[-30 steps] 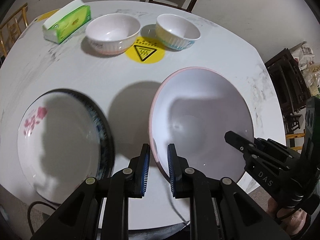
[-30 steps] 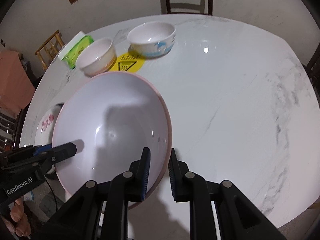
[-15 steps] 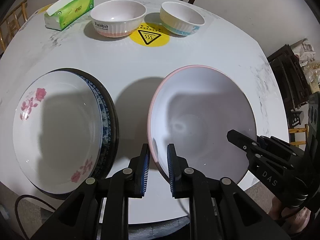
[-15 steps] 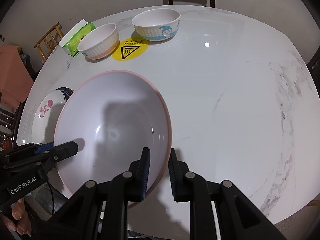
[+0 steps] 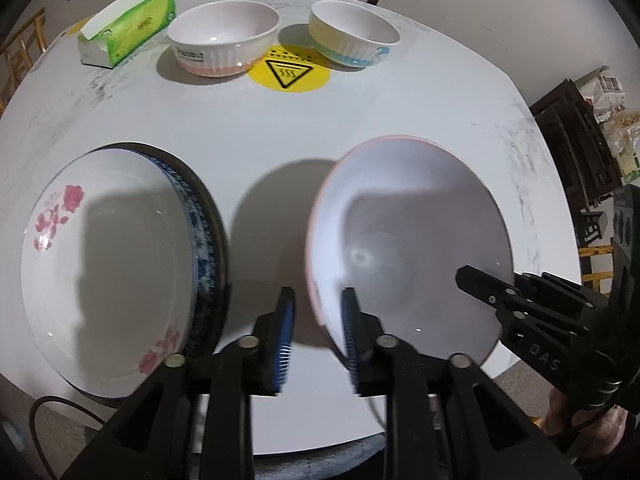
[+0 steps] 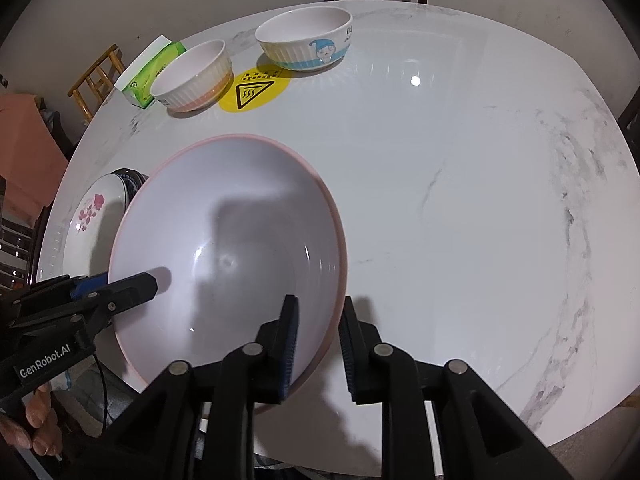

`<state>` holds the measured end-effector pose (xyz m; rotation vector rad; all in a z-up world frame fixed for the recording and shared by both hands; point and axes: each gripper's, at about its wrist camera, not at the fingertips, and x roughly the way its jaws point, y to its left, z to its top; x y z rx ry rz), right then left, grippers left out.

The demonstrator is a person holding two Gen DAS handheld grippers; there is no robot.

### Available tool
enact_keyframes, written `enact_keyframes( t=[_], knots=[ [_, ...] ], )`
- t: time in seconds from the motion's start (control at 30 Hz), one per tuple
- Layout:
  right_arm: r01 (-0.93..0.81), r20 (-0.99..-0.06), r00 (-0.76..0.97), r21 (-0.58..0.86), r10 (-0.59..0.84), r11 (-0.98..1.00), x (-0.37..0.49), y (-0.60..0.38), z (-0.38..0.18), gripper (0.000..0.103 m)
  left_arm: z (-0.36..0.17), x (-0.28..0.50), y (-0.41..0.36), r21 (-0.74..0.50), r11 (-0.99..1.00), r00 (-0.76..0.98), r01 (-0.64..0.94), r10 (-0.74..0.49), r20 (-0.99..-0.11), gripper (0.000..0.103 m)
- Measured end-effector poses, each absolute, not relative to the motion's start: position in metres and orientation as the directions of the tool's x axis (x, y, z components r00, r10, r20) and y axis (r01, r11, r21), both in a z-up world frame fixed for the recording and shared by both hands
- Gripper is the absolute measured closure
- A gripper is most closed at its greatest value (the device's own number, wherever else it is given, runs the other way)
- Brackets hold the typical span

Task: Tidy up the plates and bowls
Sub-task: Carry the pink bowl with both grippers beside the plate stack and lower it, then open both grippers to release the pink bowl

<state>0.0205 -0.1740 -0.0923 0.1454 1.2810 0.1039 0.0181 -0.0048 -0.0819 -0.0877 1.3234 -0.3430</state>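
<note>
A large white bowl with a pink rim sits on the white marble table, near its front edge. My left gripper straddles the bowl's left rim; its jaws are opening, and the outer pad stands off the wall. Over the right rim my right gripper also has its jaws opening, with the rim between the pads, which look just clear of it. To the left lies a floral plate, stacked on a blue-patterned plate.
At the far side stand a pink-banded bowl, a blue-and-yellow bowl, a green tissue pack and a yellow warning sticker. Chairs ring the table. A hand holds the left gripper.
Both pairs of jaws have widened around the bowl's rim, the left more than the right. The bowl has stayed where it was between the grippers.
</note>
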Motion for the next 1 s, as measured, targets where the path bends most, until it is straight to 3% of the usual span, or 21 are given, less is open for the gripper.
enact_keyframes(
  t=[0.23, 0.5, 1.0],
  knots=[
    [0.005, -0.943, 0.302, 0.151, 0.142, 0.989, 0.022, -0.176, -0.084, 0.074, -0.075, 0.02, 0.004, -0.254, 0.948, 0.228, 0.193, -0.295, -0.928, 0.066],
    [-0.014, -0.932, 0.341, 0.123, 0.12, 0.992, 0.027, -0.175, -0.07, 0.069, -0.068, 0.025, 0.005, -0.243, 0.95, 0.249, 0.196, -0.288, -0.925, 0.065],
    [-0.043, -0.918, 0.385, 0.088, 0.097, 0.995, 0.042, -0.164, -0.055, 0.068, -0.056, 0.038, 0.022, -0.233, 0.957, 0.302, 0.173, -0.276, -0.912, 0.054]
  ],
)
